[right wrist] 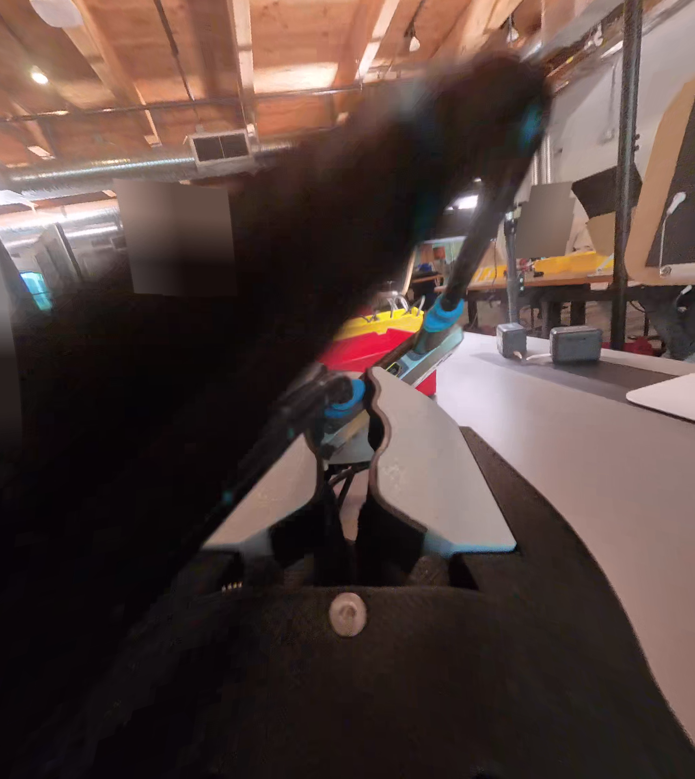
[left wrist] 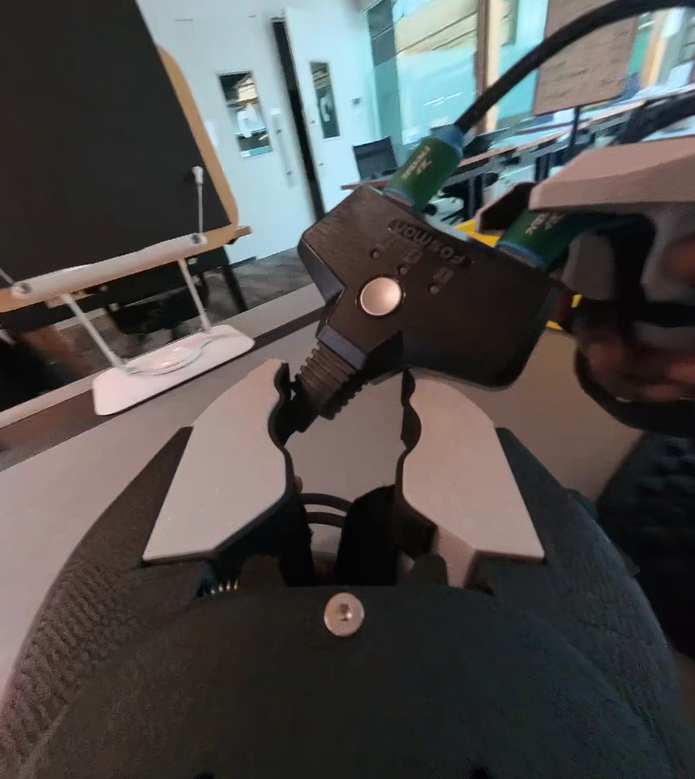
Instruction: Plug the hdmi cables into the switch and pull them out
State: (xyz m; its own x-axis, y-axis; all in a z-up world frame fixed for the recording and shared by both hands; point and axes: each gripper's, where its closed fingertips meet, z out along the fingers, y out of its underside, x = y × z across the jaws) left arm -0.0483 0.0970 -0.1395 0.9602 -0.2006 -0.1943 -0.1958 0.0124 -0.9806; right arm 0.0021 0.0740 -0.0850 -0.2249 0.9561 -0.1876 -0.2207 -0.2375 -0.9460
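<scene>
Grey finger plates of the left gripper (left wrist: 341, 404) pinch the ribbed pigtail (left wrist: 329, 383) of the black switch (left wrist: 426, 291), which hangs tilted above the table (left wrist: 63, 506). Two green-sleeved HDMI plugs (left wrist: 421, 168) sit in its far edge; the right gripper (left wrist: 590, 227) covers the right-hand one, blurred there. In its own view the right gripper (right wrist: 348, 425) is clamped on that plug (right wrist: 343, 404), but a dark blurred mass (right wrist: 337, 219) hides most of the left side. Farther off, a white stand (left wrist: 160, 371) carries a dark panel, cut off above.

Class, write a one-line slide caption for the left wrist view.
Left gripper clamps the switch's ribbed cable stub while the right gripper grips one of two green plugs.
</scene>
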